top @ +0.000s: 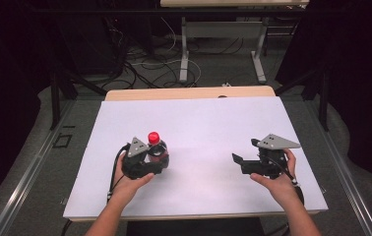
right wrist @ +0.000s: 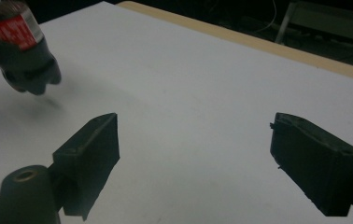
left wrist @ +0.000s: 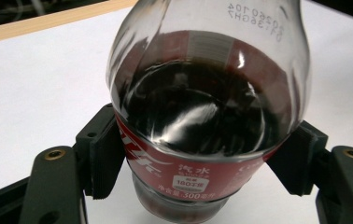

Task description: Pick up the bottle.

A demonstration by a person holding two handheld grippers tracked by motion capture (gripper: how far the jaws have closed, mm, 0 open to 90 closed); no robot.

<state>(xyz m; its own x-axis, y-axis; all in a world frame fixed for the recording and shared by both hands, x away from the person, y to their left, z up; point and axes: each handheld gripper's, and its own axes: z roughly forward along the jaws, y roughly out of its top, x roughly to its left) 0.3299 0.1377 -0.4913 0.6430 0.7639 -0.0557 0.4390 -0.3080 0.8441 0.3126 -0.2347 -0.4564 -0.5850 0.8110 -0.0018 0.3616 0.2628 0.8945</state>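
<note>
A small cola bottle (top: 156, 148) with a red cap (top: 153, 137) and red label stands upright at the left middle of the white sheet (top: 199, 118). My left gripper (top: 157, 157) is shut on it, jaws pressing both sides at the label. In the left gripper view the bottle (left wrist: 207, 102) holds dark liquid, and the left gripper (left wrist: 202, 161) clamps it low down. In the right gripper view the bottle (right wrist: 20, 42) appears at the top left, its base seemingly just above the sheet with a faint shadow below. My right gripper (top: 244, 151) (right wrist: 193, 154) is open and empty at the right.
The white sheet covers most of the wooden table (top: 189, 92). Beyond the far edge are cables on the floor (top: 144, 69) and the legs of another table (top: 184, 49). Dark curtains and stands flank both sides.
</note>
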